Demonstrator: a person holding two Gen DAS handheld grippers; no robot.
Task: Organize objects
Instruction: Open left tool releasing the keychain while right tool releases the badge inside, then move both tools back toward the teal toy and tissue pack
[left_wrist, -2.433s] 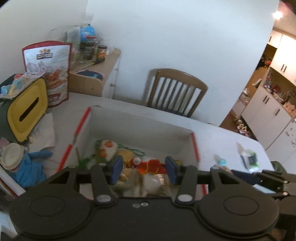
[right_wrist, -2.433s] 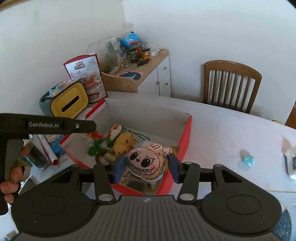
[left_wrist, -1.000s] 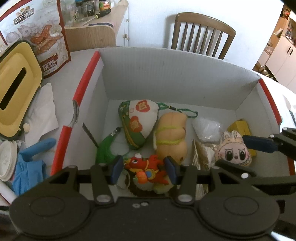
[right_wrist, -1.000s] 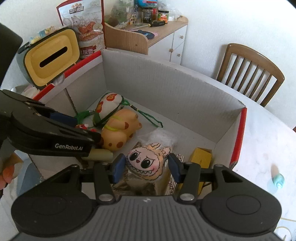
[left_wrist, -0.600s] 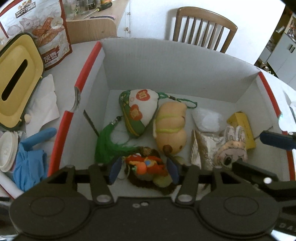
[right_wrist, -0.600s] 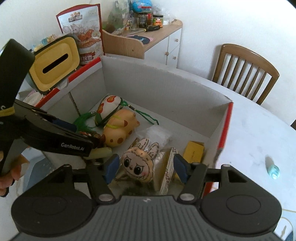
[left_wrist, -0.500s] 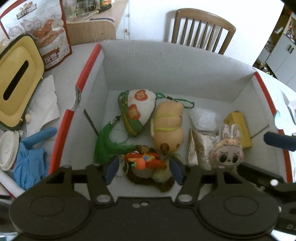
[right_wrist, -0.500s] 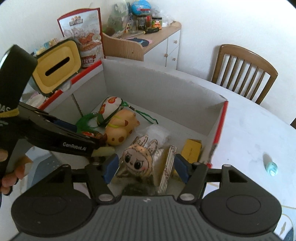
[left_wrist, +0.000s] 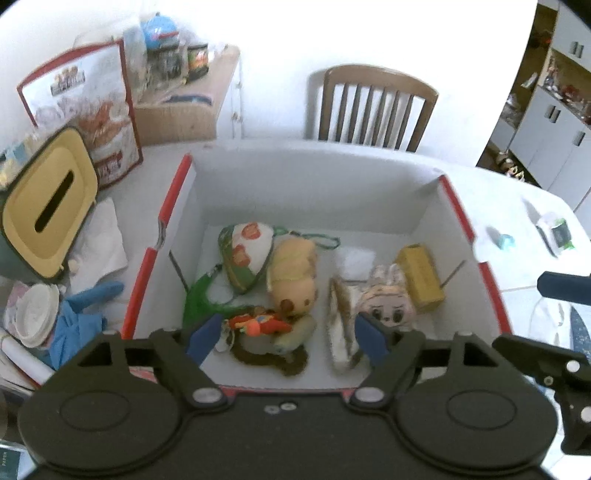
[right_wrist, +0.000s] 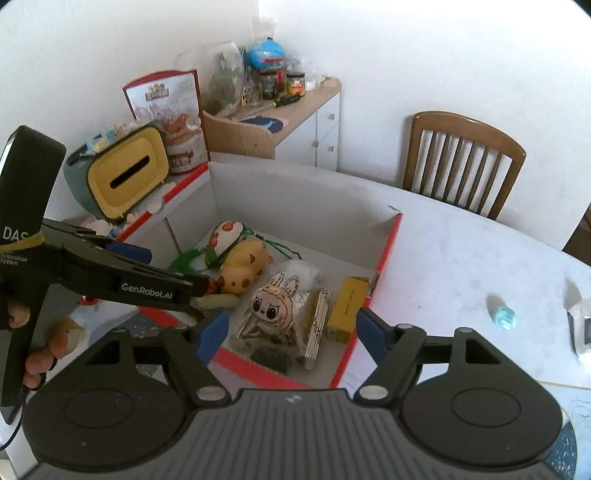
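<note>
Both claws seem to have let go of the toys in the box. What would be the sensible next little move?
Probably swing the right gripper toward the small blue item on the table. Its jaws are opening with nothing gripped, the rabbit-eared doll lies in the box, and that item sits outside.

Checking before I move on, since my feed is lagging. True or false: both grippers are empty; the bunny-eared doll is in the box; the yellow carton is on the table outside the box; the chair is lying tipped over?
1. Both grippers are empty: true. The left gripper and right gripper hold nothing; their jaws are opening.
2. The bunny-eared doll is in the box: true.
3. The yellow carton is on the table outside the box: false. It lies inside, by the red-edged wall.
4. The chair is tipped over: false. It stands upright.
</note>
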